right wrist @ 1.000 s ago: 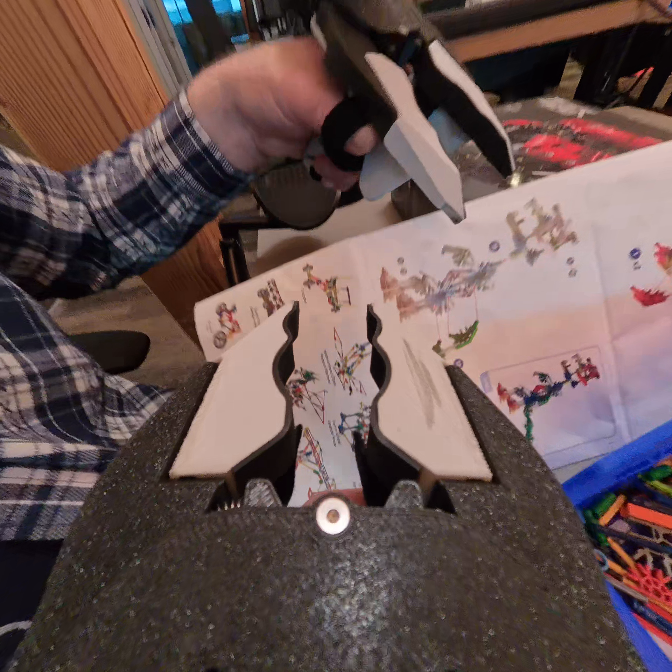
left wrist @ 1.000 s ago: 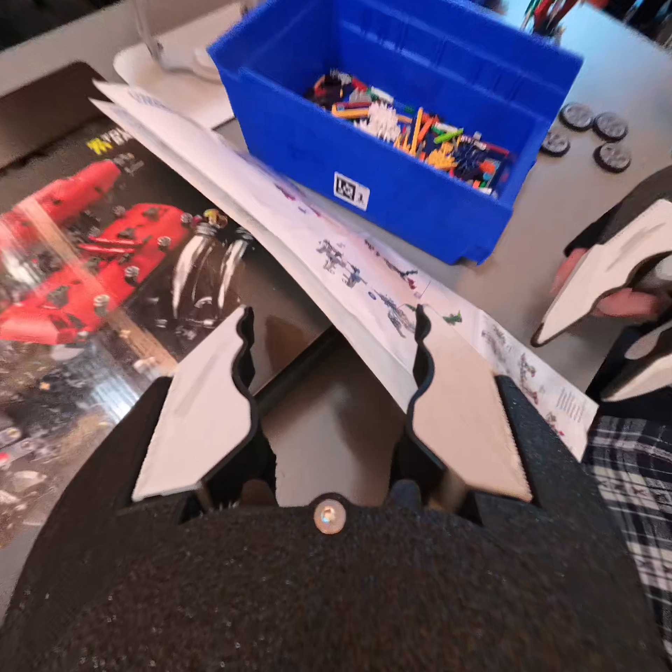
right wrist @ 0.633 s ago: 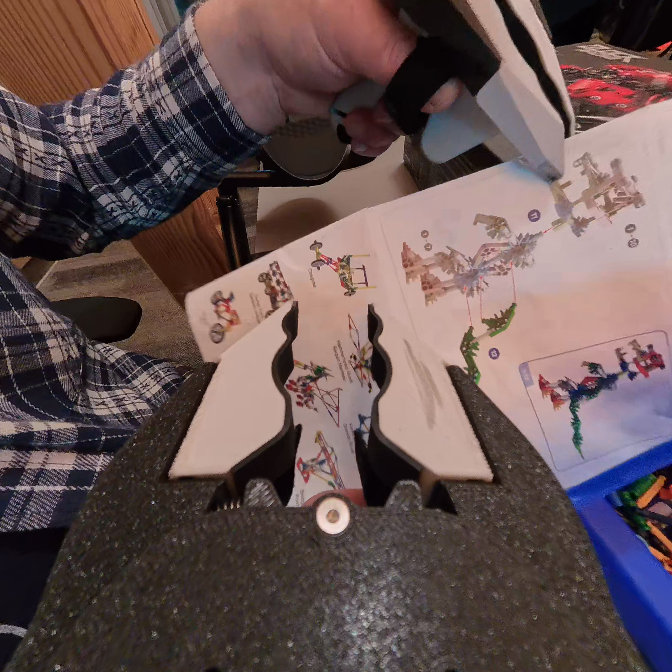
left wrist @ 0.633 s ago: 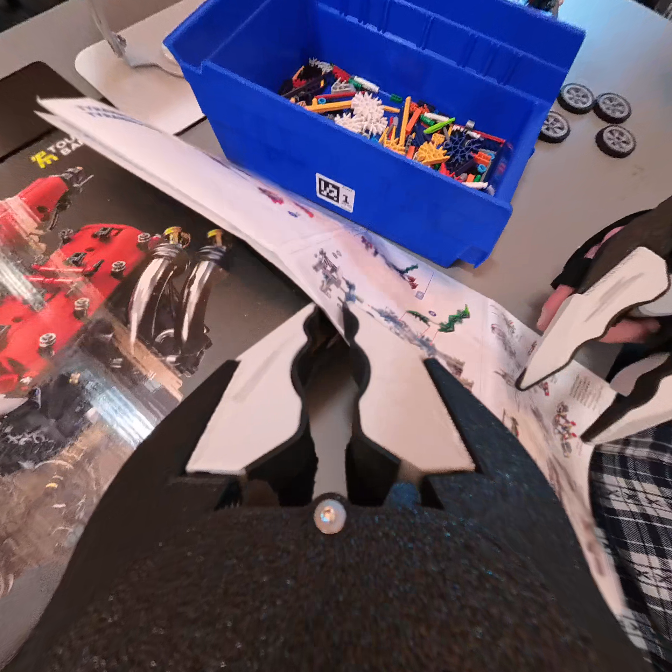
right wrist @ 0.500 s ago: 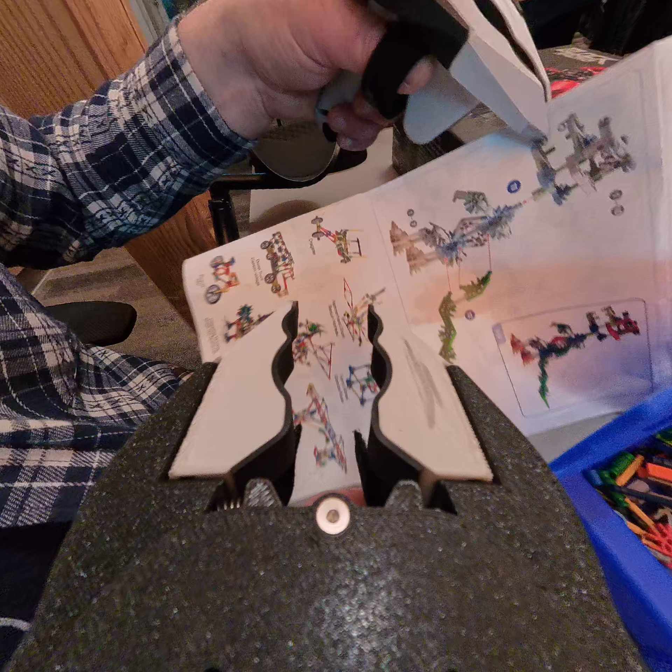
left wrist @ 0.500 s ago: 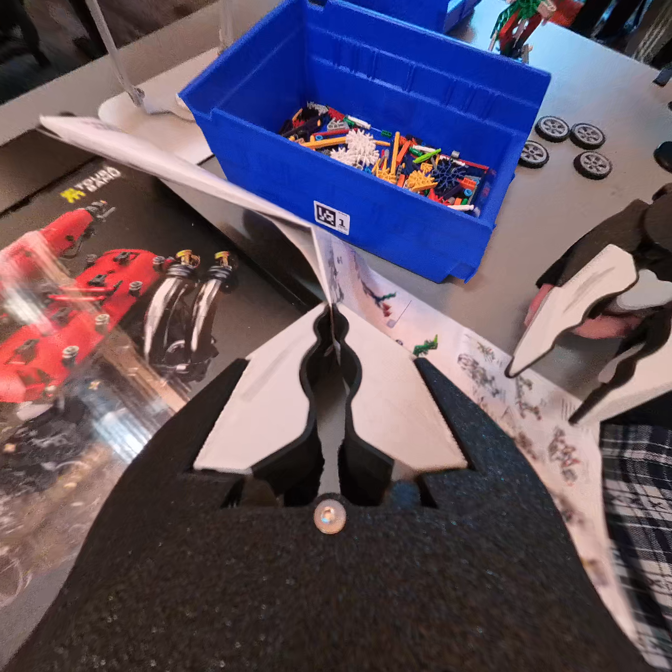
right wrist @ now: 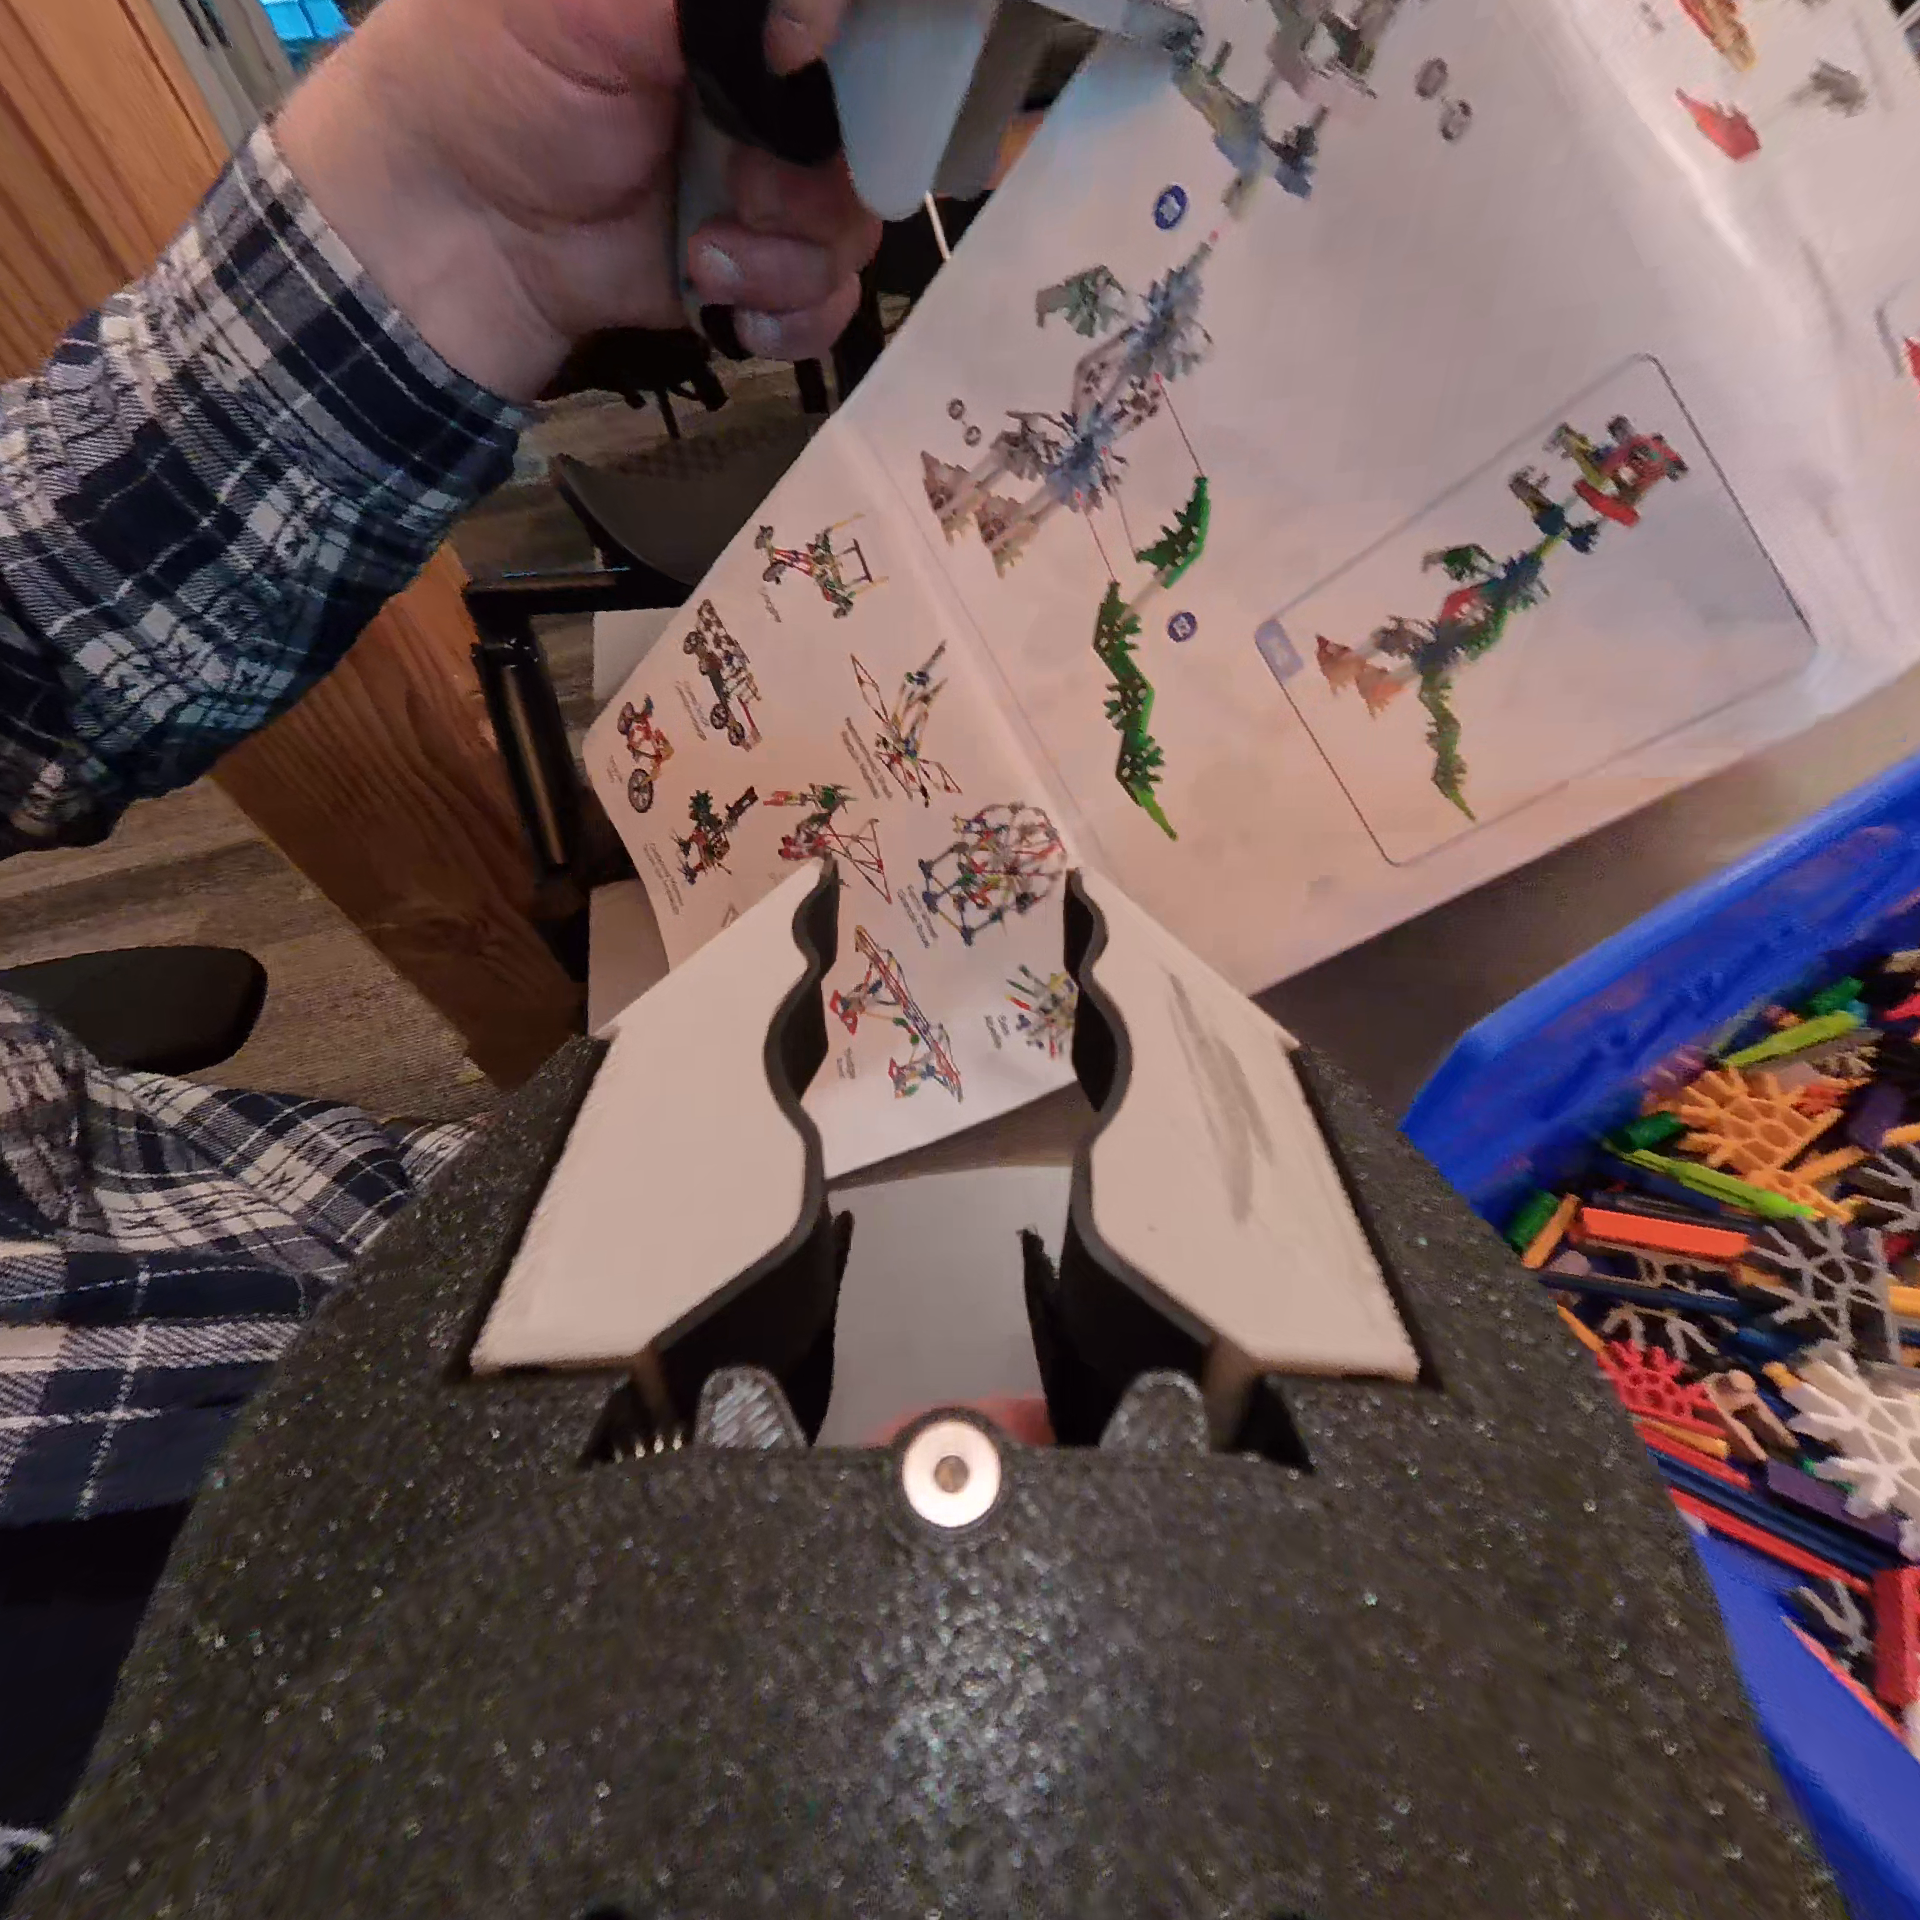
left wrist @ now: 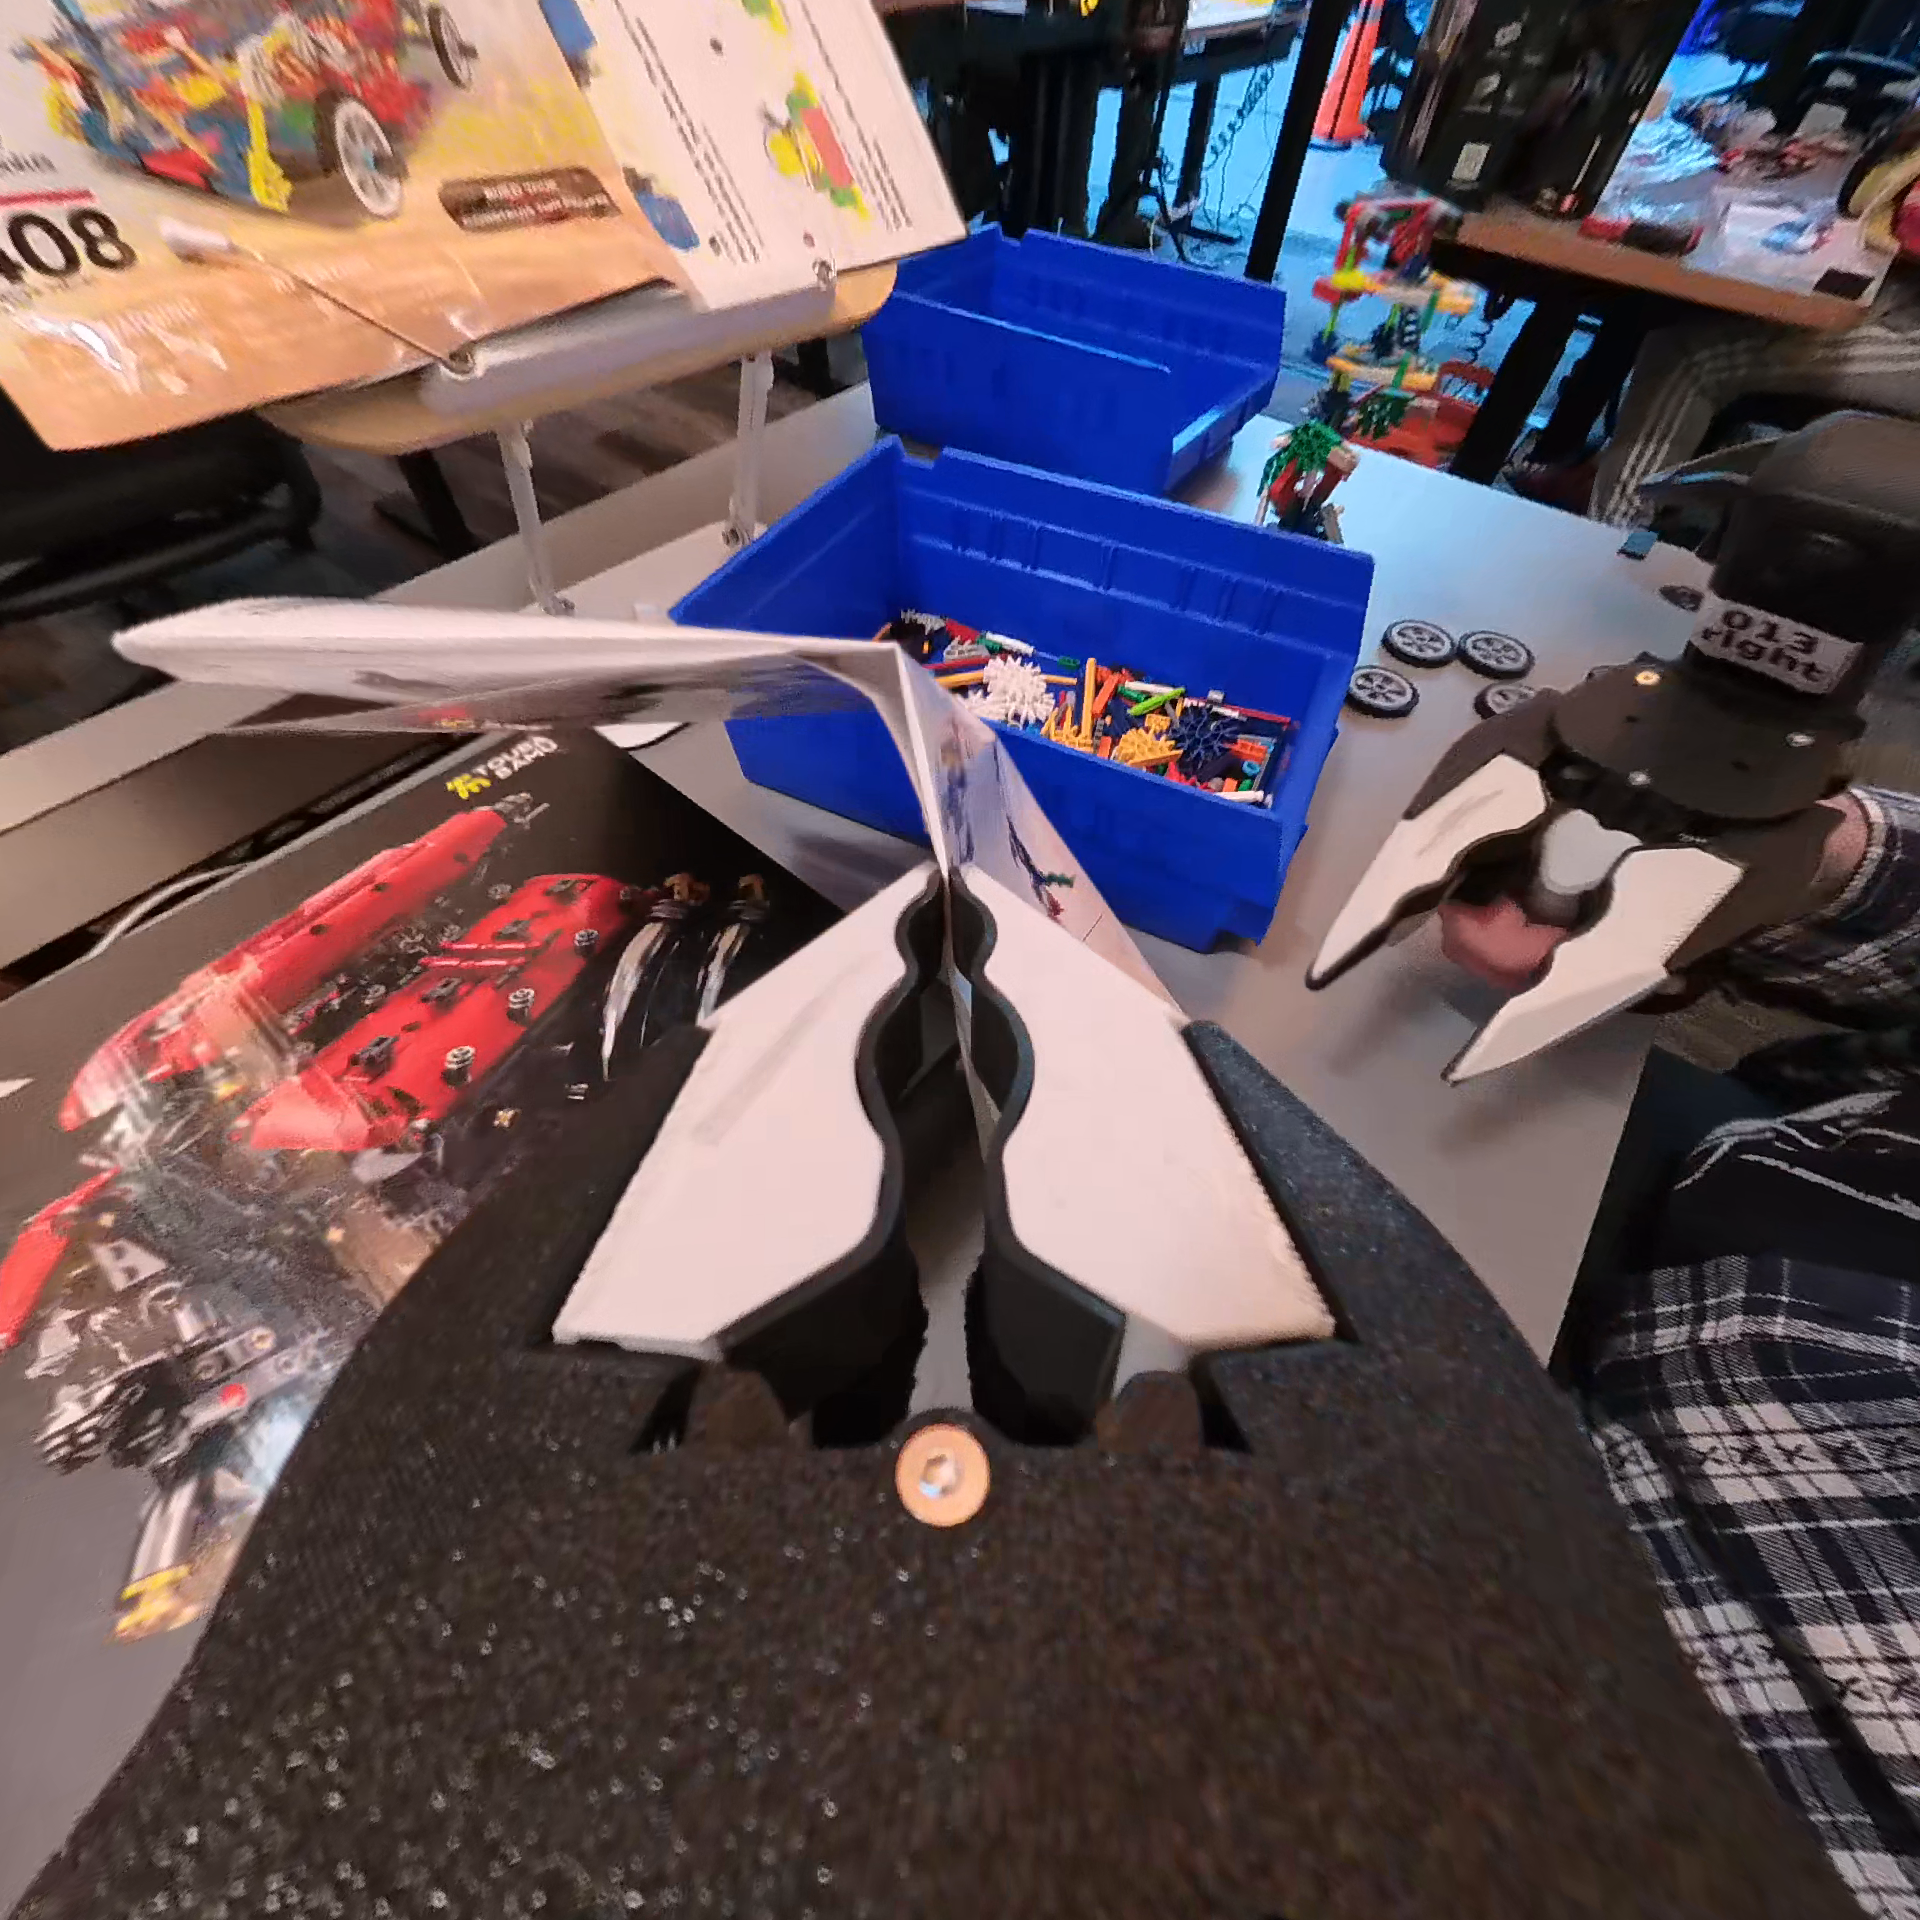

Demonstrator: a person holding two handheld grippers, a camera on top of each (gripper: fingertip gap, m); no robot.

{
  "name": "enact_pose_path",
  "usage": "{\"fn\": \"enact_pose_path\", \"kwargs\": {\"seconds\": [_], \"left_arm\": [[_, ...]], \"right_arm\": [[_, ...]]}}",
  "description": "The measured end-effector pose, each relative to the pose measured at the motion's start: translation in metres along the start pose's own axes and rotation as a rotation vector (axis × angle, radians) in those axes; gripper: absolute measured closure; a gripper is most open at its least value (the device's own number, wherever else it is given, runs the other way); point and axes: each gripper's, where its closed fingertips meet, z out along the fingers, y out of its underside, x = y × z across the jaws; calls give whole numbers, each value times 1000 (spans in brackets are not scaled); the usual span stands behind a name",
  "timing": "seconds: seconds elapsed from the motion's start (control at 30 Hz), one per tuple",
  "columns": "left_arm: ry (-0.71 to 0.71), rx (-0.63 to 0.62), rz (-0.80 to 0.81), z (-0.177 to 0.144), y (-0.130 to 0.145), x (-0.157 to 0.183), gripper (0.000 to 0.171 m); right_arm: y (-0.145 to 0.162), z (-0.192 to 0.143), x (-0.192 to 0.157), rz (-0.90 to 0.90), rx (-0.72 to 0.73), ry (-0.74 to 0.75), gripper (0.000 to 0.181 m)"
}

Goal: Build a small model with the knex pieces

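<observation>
Box on the left: a black box (left wrist: 312,1060) printed with a red machine lies flat on the grey table (left wrist: 1434,1091); its near edge runs under the left gripper.
Left gripper: the left gripper (left wrist: 948,914) has its white fingers (left wrist: 769,1164) pressed together on the fold of a paper booklet (left wrist: 520,665); the sheet is lifted clear of the table and bends over to the left above the box.
Booklet from the right wrist: the booklet (right wrist: 1351,582) hangs open, coloured model drawings facing the camera; a hand (right wrist: 540,177) in a plaid sleeve holds the other gripper's handle at the top.
Bin: a blue bin (left wrist: 1039,831) of colourful building pieces sits just behind the booklet; a second blue bin (left wrist: 1070,364) stands behind it.
Wheels: small black wheels (left wrist: 1418,644) lie on the table beside the bin.
Right gripper: the right gripper (left wrist: 1382,1029) hovers over bare table, fingers spread, nothing between them; the booklet's lower edge lies just ahead of the right gripper (right wrist: 948,894).
</observation>
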Motion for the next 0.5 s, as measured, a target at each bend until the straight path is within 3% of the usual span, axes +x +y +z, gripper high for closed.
{"fn": "enact_pose_path", "kwargs": {"seconds": [0.3, 0.5], "left_arm": [[82, 117, 110, -26, -37, 28, 171], [144, 203, 163, -40, -64, 50, 171]], "right_arm": [[-29, -15, 23, -35, 82, 133, 126], [-50, -25, 42, 17, 158, 205, 107]]}}
